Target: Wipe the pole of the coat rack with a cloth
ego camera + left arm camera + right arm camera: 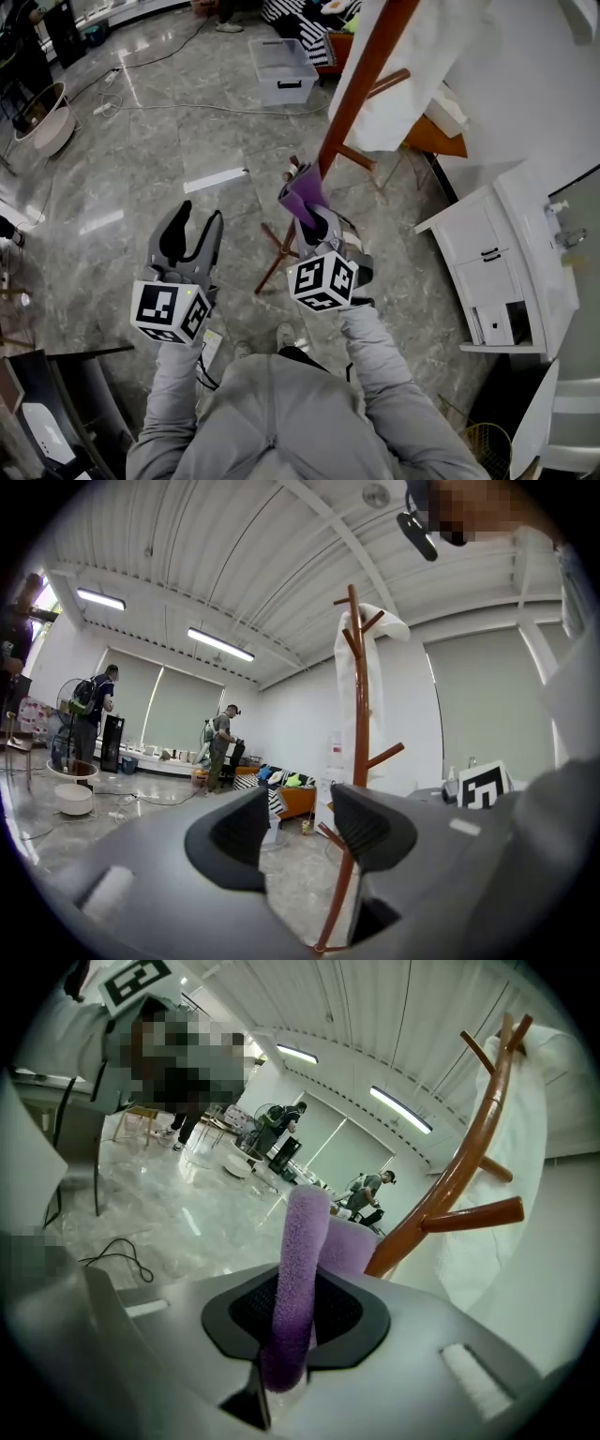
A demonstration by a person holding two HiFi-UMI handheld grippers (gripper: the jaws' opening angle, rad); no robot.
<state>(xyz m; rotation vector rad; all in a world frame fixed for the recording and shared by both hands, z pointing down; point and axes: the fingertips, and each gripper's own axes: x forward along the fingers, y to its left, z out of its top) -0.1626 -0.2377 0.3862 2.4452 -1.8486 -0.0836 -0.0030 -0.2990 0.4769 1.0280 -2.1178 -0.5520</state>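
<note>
Grey marble floor (141,141) fills the background, glossy with reflected ceiling lights. Far to the left of the red-brown pole (361,84) of the coat rack (274,267), a round white basin (42,117) sits on that floor. Nearer, but well left of the pole and lower in the head view, the left claw (197,220) hangs over bare floor. Its jaws stand wide apart with nothing between them. In the left gripper view the pole (360,714) rises beyond the right-hand jaw, clear of both jaws. A clear plastic bin (284,67) rests on the floor just left of the pole's upper stretch. Next comes the right claw (314,220), raised just left of the pole. It is clamped on a purple cloth (303,195), which sticks up out of the jaws. The right gripper view shows the cloth (300,1269) pinched upright between the dark pads, its far fold lying close beside the pole (469,1147). Whether cloth and pole touch cannot be told. Right of the pole a white garment (422,66) hangs from the rack's pegs. Further right of it stands a white cabinet (497,272).
</note>
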